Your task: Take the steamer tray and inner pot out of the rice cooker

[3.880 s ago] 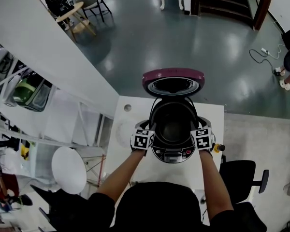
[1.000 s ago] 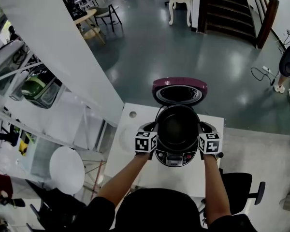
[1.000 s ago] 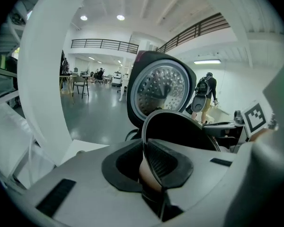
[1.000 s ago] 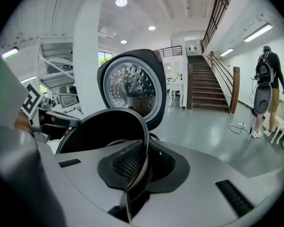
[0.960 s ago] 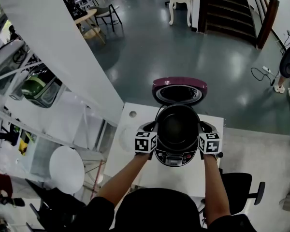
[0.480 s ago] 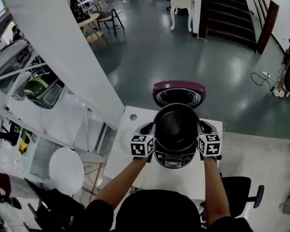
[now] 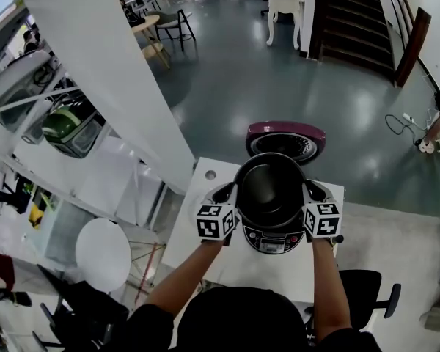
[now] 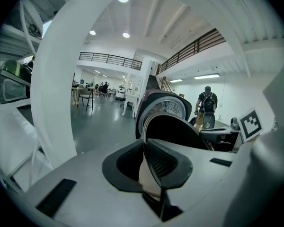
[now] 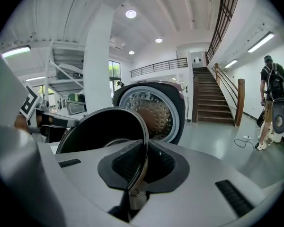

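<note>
left tool [image 7: 230, 194] and right tool [image 7: 309, 192] each pinch opposite rims of the round black inner pot [image 7: 270, 188], held over the maroon-lidded rice cooker [image 7: 273, 240].

The pot [image 7: 270, 189] was black inside and out, with a thin bright rim. The lid [image 7: 286, 132] was magenta outside. Its inner plate [image 9: 154, 110] was silver and dotted with small holes, and it was tinged brown at the middle, perhaps only by a reflection. The cooker [image 7: 273, 242] was black with a grey front panel. The left gripper [image 8: 144, 143] and right gripper [image 9: 144, 145] had pale grey shells and black ribbed pads [image 8: 163, 162]. The cubes [image 7: 215, 222] were white with black square markers. The table [image 7: 271, 266] was white, the floor [image 7: 227, 72] a glossy dark grey-green, and the stairs [image 7: 352, 20] dark brown.
</note>
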The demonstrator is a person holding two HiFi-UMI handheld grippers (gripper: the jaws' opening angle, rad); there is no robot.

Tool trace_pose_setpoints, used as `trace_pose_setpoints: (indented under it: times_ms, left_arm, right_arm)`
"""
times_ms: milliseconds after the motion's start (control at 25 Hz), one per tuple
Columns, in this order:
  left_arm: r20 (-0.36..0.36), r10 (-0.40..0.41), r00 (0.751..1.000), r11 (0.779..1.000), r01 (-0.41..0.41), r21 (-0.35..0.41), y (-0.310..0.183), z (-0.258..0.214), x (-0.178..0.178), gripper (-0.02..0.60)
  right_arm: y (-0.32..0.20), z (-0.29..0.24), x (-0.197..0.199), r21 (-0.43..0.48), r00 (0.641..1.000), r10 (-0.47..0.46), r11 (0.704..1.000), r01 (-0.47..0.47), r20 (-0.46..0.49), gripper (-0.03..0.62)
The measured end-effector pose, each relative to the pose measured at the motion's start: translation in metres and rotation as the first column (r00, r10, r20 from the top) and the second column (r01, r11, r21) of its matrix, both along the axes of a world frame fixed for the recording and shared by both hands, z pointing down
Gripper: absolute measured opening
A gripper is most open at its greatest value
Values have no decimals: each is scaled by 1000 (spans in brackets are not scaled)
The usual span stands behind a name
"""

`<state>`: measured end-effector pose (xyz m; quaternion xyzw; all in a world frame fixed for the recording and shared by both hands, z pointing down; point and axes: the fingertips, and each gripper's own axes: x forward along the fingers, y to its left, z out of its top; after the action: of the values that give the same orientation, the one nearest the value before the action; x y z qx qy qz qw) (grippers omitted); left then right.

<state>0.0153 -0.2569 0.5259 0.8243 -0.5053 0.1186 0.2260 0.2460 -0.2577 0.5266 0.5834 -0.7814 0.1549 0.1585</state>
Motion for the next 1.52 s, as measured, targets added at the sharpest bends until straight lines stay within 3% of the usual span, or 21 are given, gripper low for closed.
trace_pose_setpoints:
  times_ms: [440, 680, 1520]
  left_arm:
    - [-12, -11, 1000, 999, 11, 44, 4, -13, -59, 26]
    - [-49, -9, 999, 999, 11, 30, 6, -10, -90, 25]
    - [-72, -51, 996, 998, 49, -30, 3, 34, -225, 23]
  right_arm:
    - [5, -9, -60, -1, 1000, -24, 1000, 24, -10, 29]
    - [8, -8, -89, -8, 1000, -19, 1000, 19, -18, 29]
    - [5, 35, -225, -89, 998, -42, 995, 38, -40, 29]
